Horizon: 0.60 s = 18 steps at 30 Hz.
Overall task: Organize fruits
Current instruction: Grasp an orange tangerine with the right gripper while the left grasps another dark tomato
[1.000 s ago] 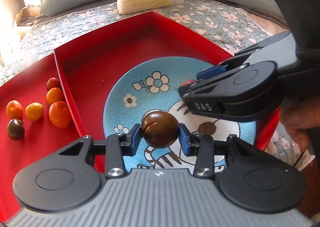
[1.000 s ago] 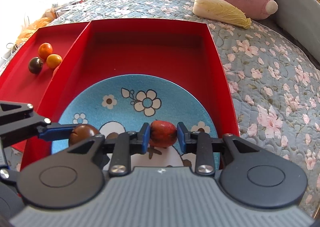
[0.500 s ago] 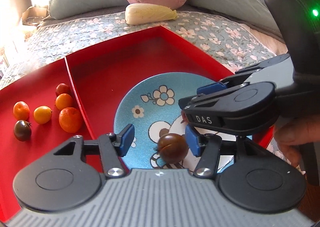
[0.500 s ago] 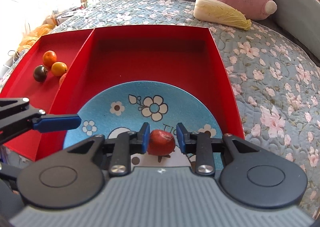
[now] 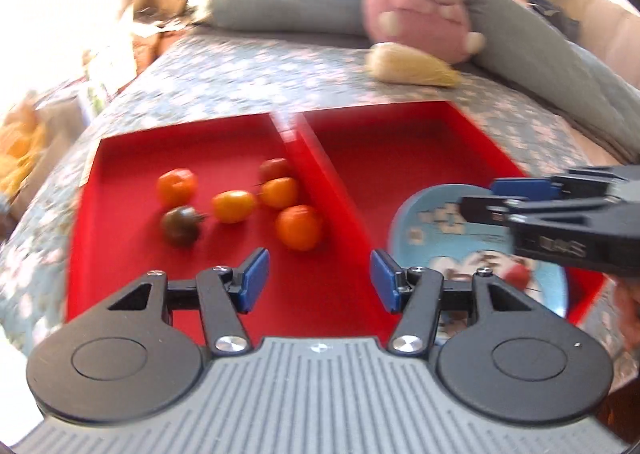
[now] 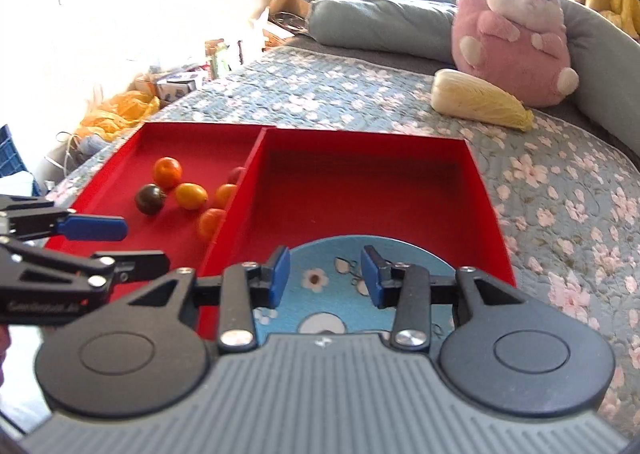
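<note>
Bed quilt (image 6: 560, 189): floral, grey-blue; carries the boxes, the cabbage and the plush toy.
Plush toy (image 6: 512, 33): pink, at 1 o'clock in the right wrist view, against a grey bolster (image 6: 376, 27).
Right red box (image 6: 360, 189): holds the blue plate (image 6: 320, 254) at its near end.
Left red box (image 5: 132, 157): touching the right box along a shared wall; holds six loose fruits.
Cabbage (image 6: 480, 101): lies just beside the toy.
Left gripper (image 5: 320, 280): fingers spread wide, nothing between them, above the left box's near edge.
Right gripper (image 6: 322, 276): fingers apart, empty, over the plate.
Fruits: orange tomato (image 5: 298, 228) nearest; dark tomato (image 5: 180, 225) at 9 o'clock of it; a red fruit (image 5: 516, 276) lies on the plate.
</note>
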Each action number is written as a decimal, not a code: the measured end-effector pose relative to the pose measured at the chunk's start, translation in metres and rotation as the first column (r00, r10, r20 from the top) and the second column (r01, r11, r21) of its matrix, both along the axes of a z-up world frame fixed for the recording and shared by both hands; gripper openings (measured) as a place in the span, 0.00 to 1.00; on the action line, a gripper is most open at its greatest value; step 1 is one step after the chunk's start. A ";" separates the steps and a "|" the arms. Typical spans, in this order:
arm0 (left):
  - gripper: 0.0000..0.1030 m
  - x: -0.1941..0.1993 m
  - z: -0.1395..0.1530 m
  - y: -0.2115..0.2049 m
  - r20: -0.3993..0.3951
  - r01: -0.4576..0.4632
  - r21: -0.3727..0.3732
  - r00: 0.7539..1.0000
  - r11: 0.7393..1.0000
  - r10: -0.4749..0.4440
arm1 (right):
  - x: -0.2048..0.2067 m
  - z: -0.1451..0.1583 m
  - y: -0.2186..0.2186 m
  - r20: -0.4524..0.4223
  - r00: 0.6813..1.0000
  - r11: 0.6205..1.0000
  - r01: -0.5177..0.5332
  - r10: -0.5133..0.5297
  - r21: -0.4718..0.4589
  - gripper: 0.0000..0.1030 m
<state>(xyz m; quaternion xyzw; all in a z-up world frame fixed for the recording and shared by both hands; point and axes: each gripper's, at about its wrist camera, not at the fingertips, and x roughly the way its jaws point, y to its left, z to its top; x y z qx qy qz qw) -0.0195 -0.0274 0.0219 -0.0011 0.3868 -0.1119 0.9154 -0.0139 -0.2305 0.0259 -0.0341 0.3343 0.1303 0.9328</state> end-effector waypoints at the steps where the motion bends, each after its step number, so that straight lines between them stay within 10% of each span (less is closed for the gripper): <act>1: 0.59 0.004 -0.002 0.008 -0.016 -0.038 0.003 0.999 0.999 0.038 | 0.000 0.001 0.010 0.008 0.999 0.999 -0.032 0.032 0.003 0.41; 18: 0.59 0.074 -0.037 0.075 -0.087 -0.134 0.124 0.986 0.983 0.145 | 0.045 -0.034 0.131 -0.018 0.960 0.921 -0.273 0.279 -0.277 0.40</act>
